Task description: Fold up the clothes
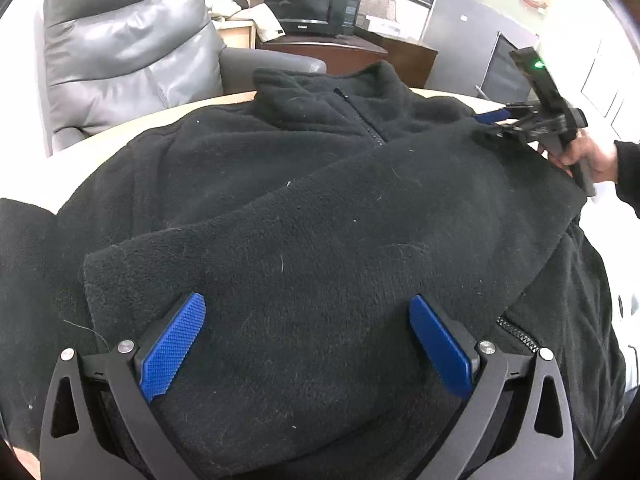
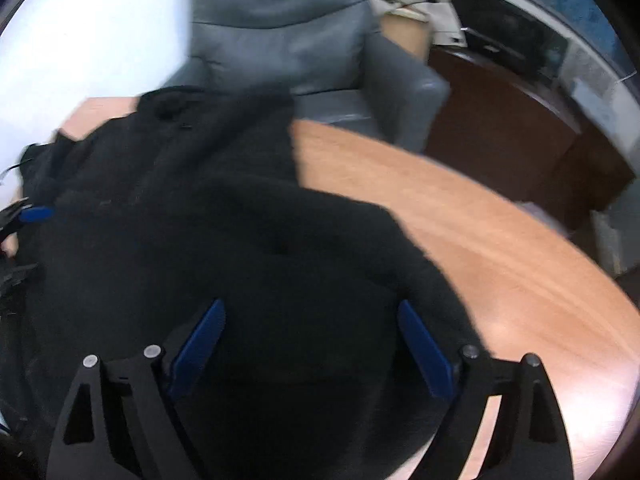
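Both grippers, left (image 1: 307, 312) and right (image 2: 311, 320), spread over black fleece jacket (image 1: 320, 208).

L gripper (image 1: 307, 344) wide apart over blk fleece (image 1: 320, 200).

The jacket (image 1: 320, 208) is black matt fleece cloth, linty. Gripper pads (image 1: 176, 344) are blue textured plastic. The table (image 2: 500, 240) is smooth, glossy wood. The armchair (image 1: 128, 40) is grey, sheened leather.

Black fleece jacket (image 1: 320, 200) lies flat on the table, collar at far end, zipper closed, 1 sleeve folded diagonally across the chest, spread directly under and ahead of both grippers.
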`<state>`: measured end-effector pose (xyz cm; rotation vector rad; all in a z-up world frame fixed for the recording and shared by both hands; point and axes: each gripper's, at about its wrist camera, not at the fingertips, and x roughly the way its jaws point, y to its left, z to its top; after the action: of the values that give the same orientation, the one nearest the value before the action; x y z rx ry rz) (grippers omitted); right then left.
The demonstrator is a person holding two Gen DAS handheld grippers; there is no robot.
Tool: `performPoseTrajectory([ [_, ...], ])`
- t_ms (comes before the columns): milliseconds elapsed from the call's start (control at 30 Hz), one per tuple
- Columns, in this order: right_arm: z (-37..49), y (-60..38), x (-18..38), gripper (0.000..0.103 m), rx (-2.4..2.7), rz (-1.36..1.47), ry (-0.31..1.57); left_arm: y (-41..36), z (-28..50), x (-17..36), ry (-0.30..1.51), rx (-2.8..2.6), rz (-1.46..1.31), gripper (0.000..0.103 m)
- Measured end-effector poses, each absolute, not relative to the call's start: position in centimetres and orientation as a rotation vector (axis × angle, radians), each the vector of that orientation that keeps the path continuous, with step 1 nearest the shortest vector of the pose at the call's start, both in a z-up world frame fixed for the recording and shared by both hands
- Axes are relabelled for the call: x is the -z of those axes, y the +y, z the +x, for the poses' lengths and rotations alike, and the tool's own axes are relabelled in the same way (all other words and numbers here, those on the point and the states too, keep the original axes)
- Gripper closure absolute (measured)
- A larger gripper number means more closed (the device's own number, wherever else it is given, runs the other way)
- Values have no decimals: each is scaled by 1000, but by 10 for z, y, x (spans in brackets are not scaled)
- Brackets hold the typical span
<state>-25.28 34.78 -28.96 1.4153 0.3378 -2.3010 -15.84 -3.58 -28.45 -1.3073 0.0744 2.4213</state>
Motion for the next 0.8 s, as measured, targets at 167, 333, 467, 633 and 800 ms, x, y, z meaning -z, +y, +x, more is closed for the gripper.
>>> performPoseTrajectory([
  [167,-233,371,256,15,2454,1306,243,-35,-152,283,83,-2422,-1293,0],
  [333,-123,368,211,11,2353,1117,173,-38,-143,281,93,-2405,-1277,0],
  [467,-80,348,244,11,2228,1203,288,-41,-135,283,97,-2409,-1254,0],
  [633,-73,331,277,15,2202,1345,383,-31,-133,282,167,-2443,-1282,0],
  [800,-83,299,229,1,2360,1264,307,-36,-120,260,13,-2493,-1247,0],
])
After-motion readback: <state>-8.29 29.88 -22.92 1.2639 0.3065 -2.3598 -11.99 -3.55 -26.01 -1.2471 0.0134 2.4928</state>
